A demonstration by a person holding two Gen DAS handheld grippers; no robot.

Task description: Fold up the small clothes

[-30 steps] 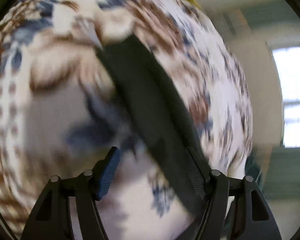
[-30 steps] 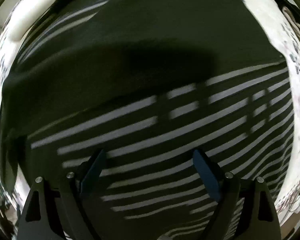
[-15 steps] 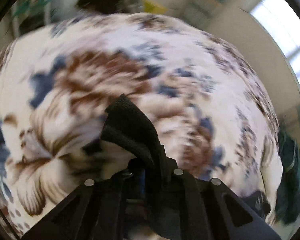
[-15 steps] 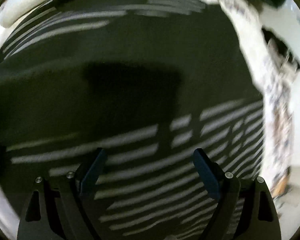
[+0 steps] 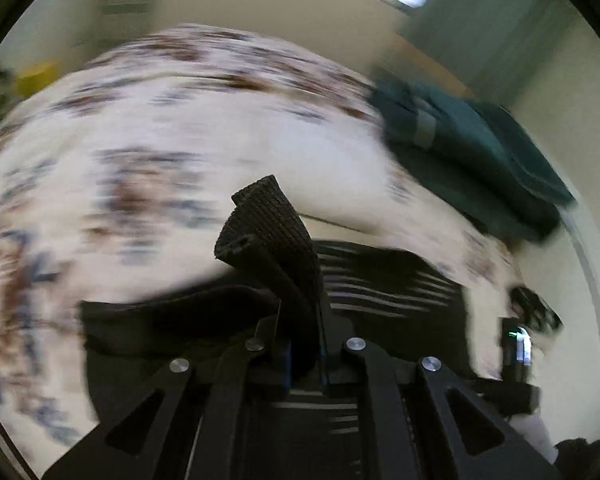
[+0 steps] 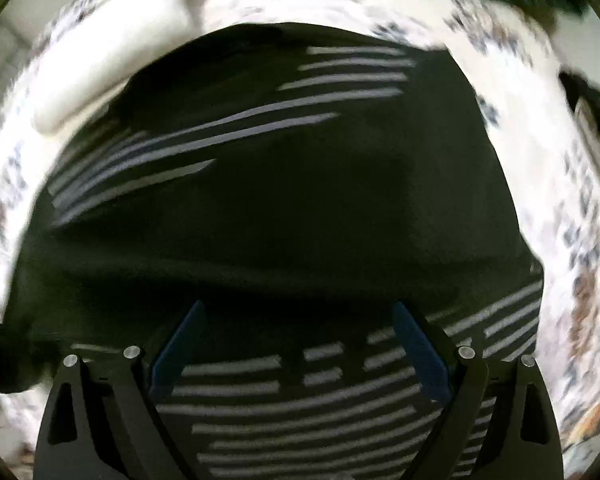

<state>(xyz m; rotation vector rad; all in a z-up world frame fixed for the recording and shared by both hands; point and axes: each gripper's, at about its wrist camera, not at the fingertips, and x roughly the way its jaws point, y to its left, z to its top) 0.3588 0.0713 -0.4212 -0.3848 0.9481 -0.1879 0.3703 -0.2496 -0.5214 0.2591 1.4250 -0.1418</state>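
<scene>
Two claws: left claw [image 5: 304, 356] clamped on black ribbed cuff [image 5: 268, 220], right claw [image 6: 300, 352] wide, empty, above striped garment [image 6: 284, 208]

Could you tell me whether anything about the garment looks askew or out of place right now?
Yes. The black striped garment lies unevenly on the floral cover: its stripes run at different angles where a flap is folded over. The left gripper is shut on its ribbed black edge, lifted; the right gripper is open above it.

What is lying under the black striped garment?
The black striped garment lies on a flowered bedcover, which shows all around it. What is beneath the garment's middle cannot be seen, because the cloth covers it.
</scene>
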